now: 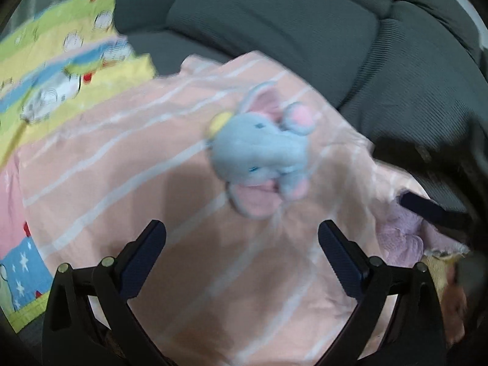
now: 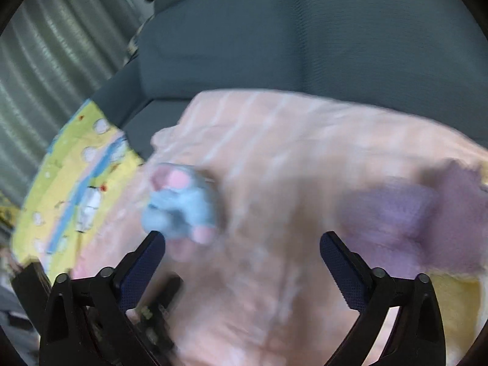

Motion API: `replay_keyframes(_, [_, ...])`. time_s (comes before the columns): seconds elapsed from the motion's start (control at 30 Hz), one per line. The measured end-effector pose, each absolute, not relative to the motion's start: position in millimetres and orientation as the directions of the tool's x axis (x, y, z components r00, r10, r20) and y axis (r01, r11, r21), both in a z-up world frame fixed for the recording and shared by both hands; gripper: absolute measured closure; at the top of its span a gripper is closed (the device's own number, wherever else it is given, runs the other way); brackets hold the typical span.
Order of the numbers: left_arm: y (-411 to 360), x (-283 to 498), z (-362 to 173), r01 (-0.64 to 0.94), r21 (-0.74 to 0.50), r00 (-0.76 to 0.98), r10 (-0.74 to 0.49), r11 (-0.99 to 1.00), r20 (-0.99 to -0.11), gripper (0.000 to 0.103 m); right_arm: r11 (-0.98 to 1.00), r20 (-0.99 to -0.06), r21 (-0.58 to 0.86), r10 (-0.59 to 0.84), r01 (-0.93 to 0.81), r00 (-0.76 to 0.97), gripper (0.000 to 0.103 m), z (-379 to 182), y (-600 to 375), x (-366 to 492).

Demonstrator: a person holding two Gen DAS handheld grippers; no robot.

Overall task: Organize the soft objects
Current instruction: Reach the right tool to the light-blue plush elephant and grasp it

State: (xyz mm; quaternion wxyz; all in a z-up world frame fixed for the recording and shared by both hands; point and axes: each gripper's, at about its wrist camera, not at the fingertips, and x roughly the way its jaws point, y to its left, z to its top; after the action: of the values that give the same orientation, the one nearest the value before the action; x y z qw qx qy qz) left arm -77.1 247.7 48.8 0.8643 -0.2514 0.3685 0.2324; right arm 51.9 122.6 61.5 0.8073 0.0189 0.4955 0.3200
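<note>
A small blue plush elephant (image 1: pixel 262 149) is being shown lying on a peach striped blanket (image 1: pixel 137 183), just right of centre in the left wrist view and at left of centre in the right wrist view, where heavy blur is being seen. The blanket is being spread over a dark grey sofa (image 1: pixel 274 24), whose cushions are filling the upper part of both frames. A yellow cartoon-print cloth (image 1: pixel 70 61) is being seen at the upper left, touching the blanket's edge, and a lilac knitted item (image 1: pixel 399 238) is lying at the lower right edge of the blanket.

The left gripper (image 1: pixel 242 238) is being held with its jaws standing wide apart and nothing between them; the elephant is lying just beyond its fingertips. The right gripper (image 2: pixel 242 250) is likewise being held wide open and empty, its left fingertip showing just below the toy in the frame; whether it is touching cannot be told through the blur.

The elephant is being judged light, soft and easily squashed, unlikely to slip against the textured pads. Its rounded body is being judged the best place to be gripped, since an ear or foot would be letting it dangle and swing. The blanket beneath could be getting pinched along with it if the jaws are being lowered too far.
</note>
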Motion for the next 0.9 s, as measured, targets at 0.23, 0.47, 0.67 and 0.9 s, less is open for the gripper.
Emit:
replay_keyframes(0.23, [262.6,-76.8,38.4,-0.634,-0.306,0.587,0.184,0.710,-0.788,0.006,0.732,-0.782,0.447,0.599,-0.514,0.172,0.024,30.7,206.6,84.3])
replay_keyframes(0.47, [271.7,-78.3,31.9,-0.653,-0.330,0.570,0.154,0.682,-0.807,0.007,0.760,-0.810,0.452,0.569,-0.467,0.143,0.063,7.5,218.4,98.8])
replay_keyframes(0.67, [265.8,-81.7,37.3,-0.650,-0.340,0.580,0.153,0.680,-0.800,0.006,0.790,-0.792,0.433,0.564,-0.434,0.235,0.071,29.2,184.6,88.1])
replay_keyframes(0.9, [208.7,-77.2,59.0,-0.457,-0.419,0.678,0.002,0.785,-0.735,0.007,0.845,-0.767,0.409,0.523,-0.345,0.372,0.071,64.7,93.8,54.9])
